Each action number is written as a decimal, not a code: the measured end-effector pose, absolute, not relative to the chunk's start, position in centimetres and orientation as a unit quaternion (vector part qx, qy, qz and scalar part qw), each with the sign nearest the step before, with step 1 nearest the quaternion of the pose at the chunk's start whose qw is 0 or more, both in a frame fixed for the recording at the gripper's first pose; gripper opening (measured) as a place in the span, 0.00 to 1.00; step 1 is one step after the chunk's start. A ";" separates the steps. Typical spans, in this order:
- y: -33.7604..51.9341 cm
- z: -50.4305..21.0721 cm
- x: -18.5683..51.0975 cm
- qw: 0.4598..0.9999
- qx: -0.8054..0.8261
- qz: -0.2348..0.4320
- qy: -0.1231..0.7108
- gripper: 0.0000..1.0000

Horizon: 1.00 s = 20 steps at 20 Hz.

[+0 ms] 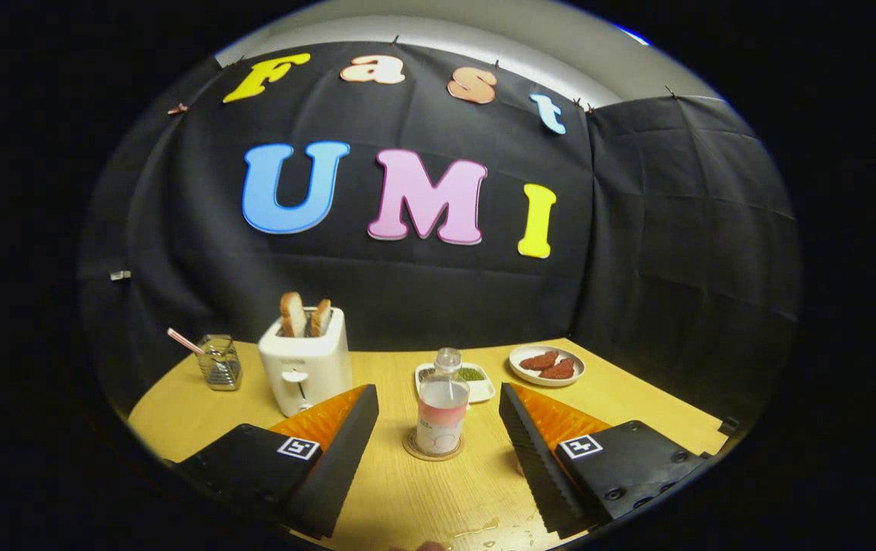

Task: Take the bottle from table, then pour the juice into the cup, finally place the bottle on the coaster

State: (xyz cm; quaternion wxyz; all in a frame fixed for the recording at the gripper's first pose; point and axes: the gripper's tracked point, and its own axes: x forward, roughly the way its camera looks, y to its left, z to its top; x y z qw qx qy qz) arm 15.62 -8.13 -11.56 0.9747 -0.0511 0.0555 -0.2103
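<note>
A clear plastic bottle (442, 409) with a pink-and-white label stands upright on a round coaster (433, 447), just ahead of the fingers and about midway between them. My gripper (439, 399) is open wide; neither finger touches the bottle. A glass cup (219, 362) with a pink straw sits far off to the left, beyond the left finger (342, 451), near the table's back edge.
A white toaster (305, 369) holding two toast slices stands behind the left finger. A small white dish (480, 383) sits right behind the bottle. A plate (547, 366) with reddish food lies at the back right. Wet spots (476, 529) mark the table near me.
</note>
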 end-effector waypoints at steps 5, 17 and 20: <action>-2.8 -2.1 10.5 0.985 -0.066 -0.161 0.001 0.97; 0.6 5.5 0.4 0.995 -0.080 -0.059 -0.029 0.97; -0.6 5.1 -0.4 0.997 -0.067 -0.045 -0.017 0.97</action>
